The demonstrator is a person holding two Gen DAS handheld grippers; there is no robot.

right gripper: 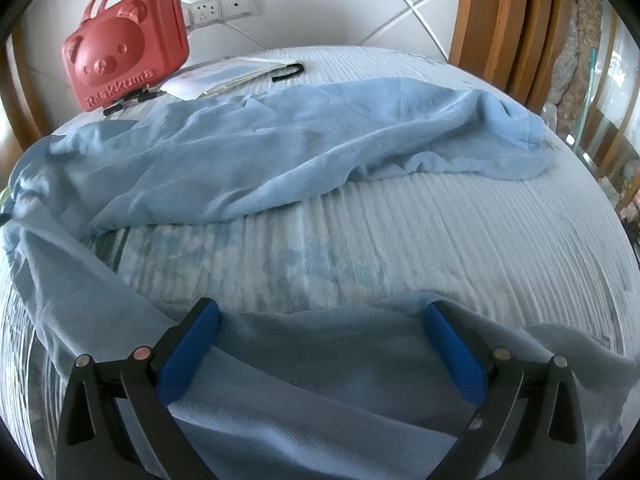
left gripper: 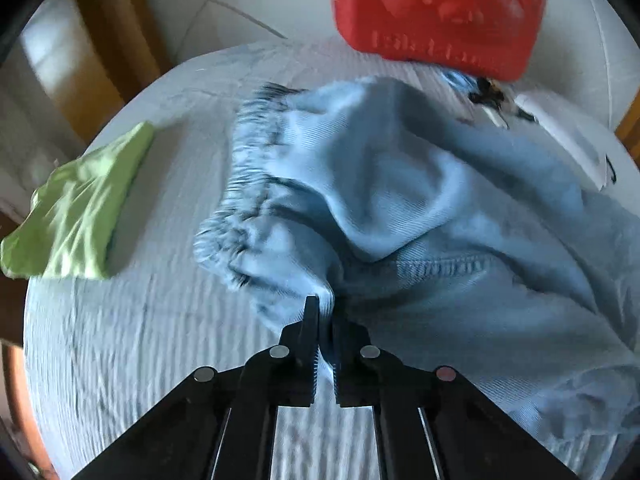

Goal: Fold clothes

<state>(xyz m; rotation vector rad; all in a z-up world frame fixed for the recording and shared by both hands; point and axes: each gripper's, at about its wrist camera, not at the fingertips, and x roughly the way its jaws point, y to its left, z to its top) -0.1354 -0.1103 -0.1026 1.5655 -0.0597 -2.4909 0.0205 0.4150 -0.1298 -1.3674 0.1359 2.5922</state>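
Between left gripper point(left gripper: 325, 314) jaws, pinched light-blue pants point(left gripper: 400, 200) beside the waistband; right gripper point(right gripper: 320, 344) spread wide over the fabric.

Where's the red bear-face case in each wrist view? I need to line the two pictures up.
Left wrist view: red bear-face case at the top, right of centre, blurred, just beyond the light blue trousers.
Right wrist view: the case at upper left, standing at the bed's far edge against the white tiled wall.
Shared landmark: the white papers lying beside the case.
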